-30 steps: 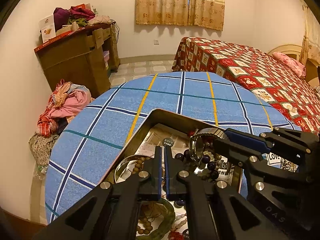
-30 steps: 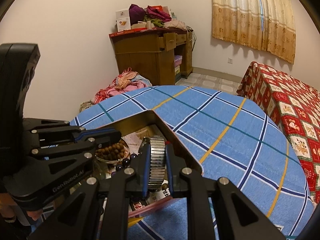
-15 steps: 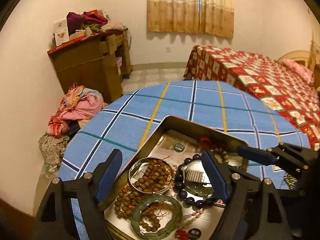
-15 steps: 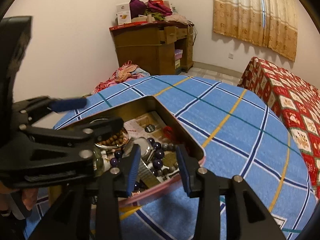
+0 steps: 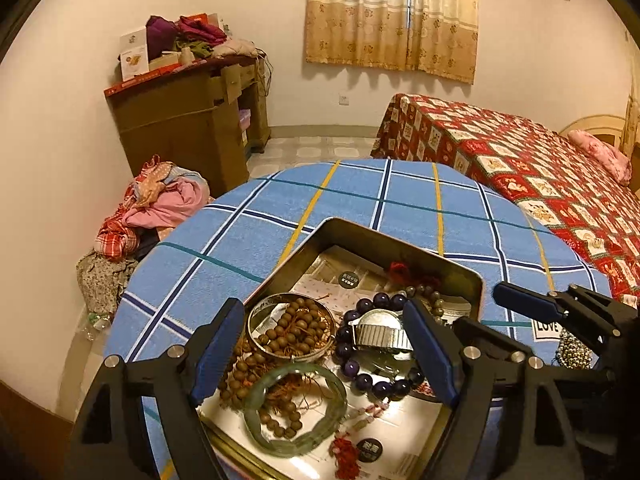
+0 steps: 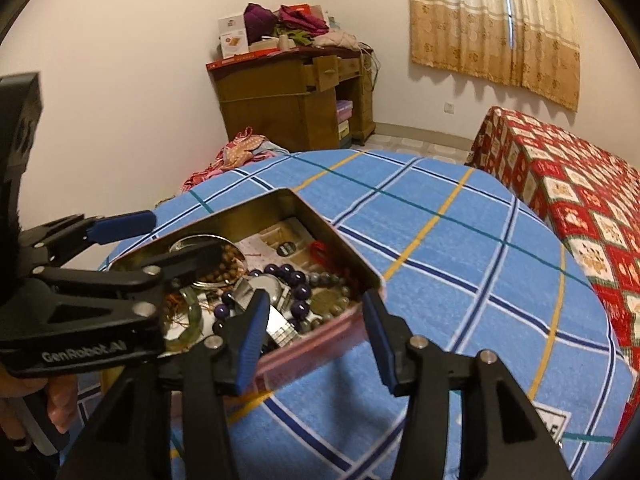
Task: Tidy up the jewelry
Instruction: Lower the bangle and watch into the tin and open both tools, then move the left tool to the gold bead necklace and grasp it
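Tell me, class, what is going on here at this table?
A person is sorting jewelry with a claw in each hand. Both the left claw and the right claw are open and empty above a metal tin on a blue checked tablecloth. The silver watch lies in the tin among purple beads, brown beads and a green bangle.

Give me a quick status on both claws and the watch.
Left claw open, empty, over the tin. Right claw open, empty, at the tin's near edge. Watch lies in the tin on the purple beads. Nothing blocking.
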Action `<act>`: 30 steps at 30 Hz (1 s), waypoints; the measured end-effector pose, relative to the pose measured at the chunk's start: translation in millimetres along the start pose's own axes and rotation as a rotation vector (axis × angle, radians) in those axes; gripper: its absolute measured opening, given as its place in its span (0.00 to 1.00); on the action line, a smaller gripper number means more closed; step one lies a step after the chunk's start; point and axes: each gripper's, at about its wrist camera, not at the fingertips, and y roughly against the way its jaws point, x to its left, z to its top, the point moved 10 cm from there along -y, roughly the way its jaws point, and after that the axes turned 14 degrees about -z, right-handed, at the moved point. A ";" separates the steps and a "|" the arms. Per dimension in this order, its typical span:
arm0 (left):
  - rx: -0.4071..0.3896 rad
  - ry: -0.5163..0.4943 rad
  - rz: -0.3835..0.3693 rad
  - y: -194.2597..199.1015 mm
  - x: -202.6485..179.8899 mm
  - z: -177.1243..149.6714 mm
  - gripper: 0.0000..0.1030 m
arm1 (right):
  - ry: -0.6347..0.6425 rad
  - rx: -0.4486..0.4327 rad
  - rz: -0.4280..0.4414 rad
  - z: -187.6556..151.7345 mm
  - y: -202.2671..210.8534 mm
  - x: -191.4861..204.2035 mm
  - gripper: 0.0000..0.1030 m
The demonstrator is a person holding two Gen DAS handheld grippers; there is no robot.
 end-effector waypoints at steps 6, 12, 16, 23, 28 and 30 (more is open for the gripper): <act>-0.060 -0.043 -0.024 19.6 -31.8 3.6 0.79 | -0.030 0.010 -0.089 -27.3 28.2 -57.9 0.50; -0.042 -0.139 -0.115 12.2 -101.0 -1.3 0.79 | -0.113 0.040 -0.212 -63.2 54.6 -123.9 0.51; 0.007 -0.199 -0.173 -2.7 -145.1 -13.5 0.79 | -0.159 0.043 -0.270 -73.9 64.9 -148.2 0.53; 0.084 -0.211 -0.245 -31.9 -186.4 -29.3 0.79 | -0.165 0.038 -0.373 -80.3 64.0 -171.9 0.53; 0.130 -0.231 -0.269 -45.6 -202.2 -42.6 0.79 | -0.200 0.034 -0.389 -89.5 64.1 -188.8 0.53; 0.149 -0.242 -0.274 -51.5 -207.5 -48.1 0.72 | -0.215 0.032 -0.389 -90.1 65.3 -192.7 0.53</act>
